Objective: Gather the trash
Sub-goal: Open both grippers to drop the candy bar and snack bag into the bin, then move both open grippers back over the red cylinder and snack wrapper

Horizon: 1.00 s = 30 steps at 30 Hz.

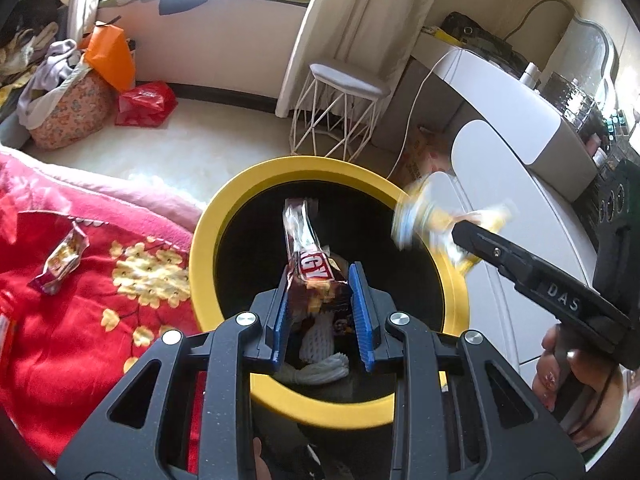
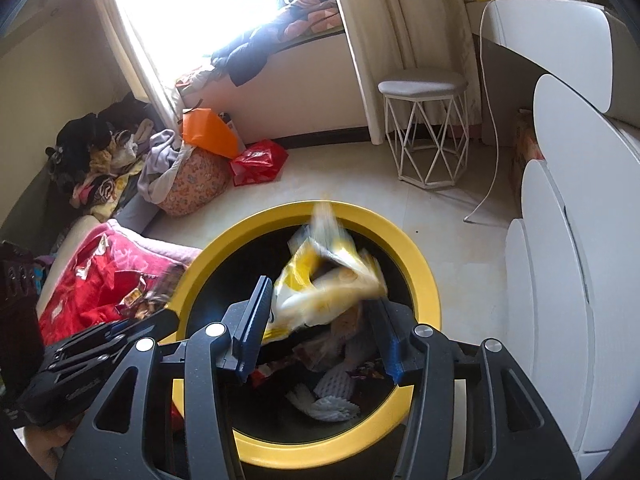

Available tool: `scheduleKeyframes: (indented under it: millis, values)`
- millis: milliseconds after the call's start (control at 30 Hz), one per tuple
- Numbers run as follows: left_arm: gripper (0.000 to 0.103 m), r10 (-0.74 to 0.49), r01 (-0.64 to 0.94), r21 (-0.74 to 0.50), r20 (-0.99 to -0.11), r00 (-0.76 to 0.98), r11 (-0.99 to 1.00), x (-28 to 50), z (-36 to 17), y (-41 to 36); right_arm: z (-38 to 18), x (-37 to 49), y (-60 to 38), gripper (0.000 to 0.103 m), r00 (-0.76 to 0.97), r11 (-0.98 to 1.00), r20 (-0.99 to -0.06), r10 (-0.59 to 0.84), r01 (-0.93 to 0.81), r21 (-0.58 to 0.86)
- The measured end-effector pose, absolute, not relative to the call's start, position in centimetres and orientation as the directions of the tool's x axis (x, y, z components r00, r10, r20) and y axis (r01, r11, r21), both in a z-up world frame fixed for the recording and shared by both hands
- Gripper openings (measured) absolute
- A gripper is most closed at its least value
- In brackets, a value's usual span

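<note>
My left gripper is shut on a brown snack wrapper and holds it upright over the black bin with a yellow rim. My right gripper hangs over the same bin. A blurred yellow and white wrapper spans the gap between its fingers. The left wrist view shows that wrapper at the right gripper's tip, above the bin's right rim. White foam netting and other wrappers lie inside the bin. Another small wrapper lies on the red blanket.
A red flowered blanket lies left of the bin. A white cabinet stands close on the right. A white wire stool, a red bag and a pile of clothes stand further off on the floor. A hand grips the right tool.
</note>
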State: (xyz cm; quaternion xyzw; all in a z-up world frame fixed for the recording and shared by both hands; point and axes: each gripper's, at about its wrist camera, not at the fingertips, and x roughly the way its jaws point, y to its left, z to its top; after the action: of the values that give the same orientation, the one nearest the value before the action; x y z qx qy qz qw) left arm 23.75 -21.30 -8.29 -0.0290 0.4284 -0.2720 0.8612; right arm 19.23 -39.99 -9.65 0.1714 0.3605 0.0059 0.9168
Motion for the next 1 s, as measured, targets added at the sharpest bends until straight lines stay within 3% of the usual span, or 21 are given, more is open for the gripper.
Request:
scheduleKeyframes:
  millis: [100, 200, 333, 433, 700, 1000]
  values:
    - [0.023, -0.499, 0.450, -0.286, -0.723, 0.478, 0.846, 24.1, -8.4, -21.4, -9.6, 19.2, -40.0, 0.059, 0.744, 0.939, -0.654, 0.134, 0.115, 0.323]
    - [0.053, -0.505, 0.443, -0.299, -0.718, 0.479, 0.845, 24.2, -8.3, -21.2, -9.4, 19.1, -40.3, 0.068, 0.756, 0.933, -0.642, 0.129, 0.126, 0.336]
    - [0.078, -0.484, 0.422, -0.280, -0.701, 0.523, 0.862, 23.5, -7.5, -20.2, -8.8, 18.8, -40.6, 0.075, 0.779, 0.925, -0.616, 0.118, 0.140, 0.353]
    - [0.091, -0.472, 0.410, -0.267, -0.679, 0.562, 0.872, 22.7, -6.7, -19.2, -8.2, 18.4, -40.4, 0.079, 0.804, 0.932, -0.589, 0.087, 0.143, 0.333]
    - [0.092, -0.418, 0.356, -0.232, -0.634, 0.650, 0.905, 21.0, -4.8, -15.7, -6.1, 17.5, -38.2, 0.084, 0.865, 0.943, -0.497, 0.068, 0.108, 0.316]
    - [0.092, -0.358, 0.289, -0.213, -0.604, 0.712, 0.933, 19.7, -3.3, -11.3, -4.6, 17.2, -33.8, 0.085, 0.891, 0.957, -0.431, 0.143, -0.013, 0.291]
